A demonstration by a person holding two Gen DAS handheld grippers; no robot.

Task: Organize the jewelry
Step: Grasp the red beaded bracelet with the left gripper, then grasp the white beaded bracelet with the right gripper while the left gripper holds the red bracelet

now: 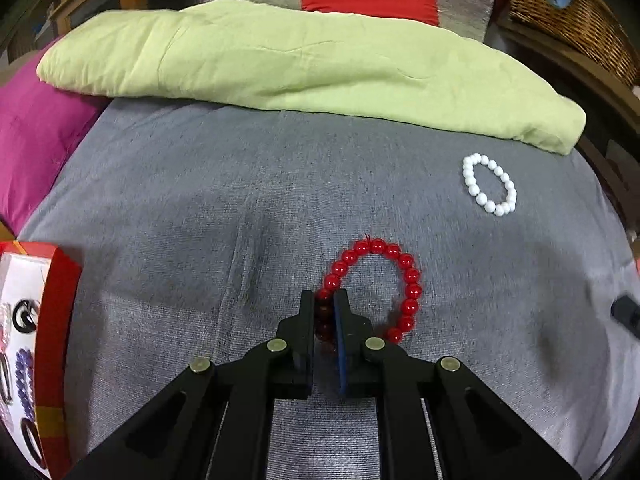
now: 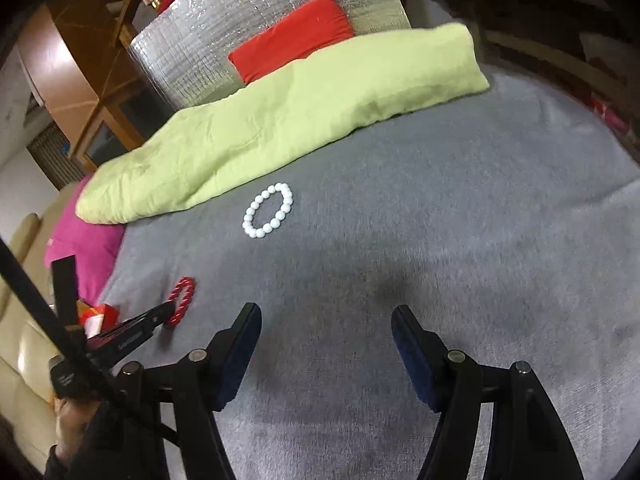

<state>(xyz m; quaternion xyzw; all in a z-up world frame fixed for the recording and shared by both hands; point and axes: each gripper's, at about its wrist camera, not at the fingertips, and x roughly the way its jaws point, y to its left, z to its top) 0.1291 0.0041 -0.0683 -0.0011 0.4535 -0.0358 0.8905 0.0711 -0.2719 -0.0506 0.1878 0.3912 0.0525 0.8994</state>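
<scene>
A red bead bracelet [image 1: 408, 280] lies on the grey bedspread [image 1: 200, 220]. My left gripper [image 1: 324, 298] is shut on the bracelet's near left beads, which show dark between the pads. From the right wrist view the same bracelet [image 2: 183, 294] appears at the tip of the left gripper [image 2: 164, 314]. A white bead bracelet [image 1: 489, 189] lies farther right, apart from both grippers. My right gripper [image 2: 326, 314] hovers open over bare grey cloth, with the white bracelet [image 2: 269, 211] well ahead of it.
A red jewelry box [image 1: 52, 340] with rings and beads inside sits at the left edge. A folded light green blanket [image 1: 280, 60] lies across the back, a magenta cushion [image 1: 36, 140] at the left, a wicker basket [image 1: 572, 12] at the far right.
</scene>
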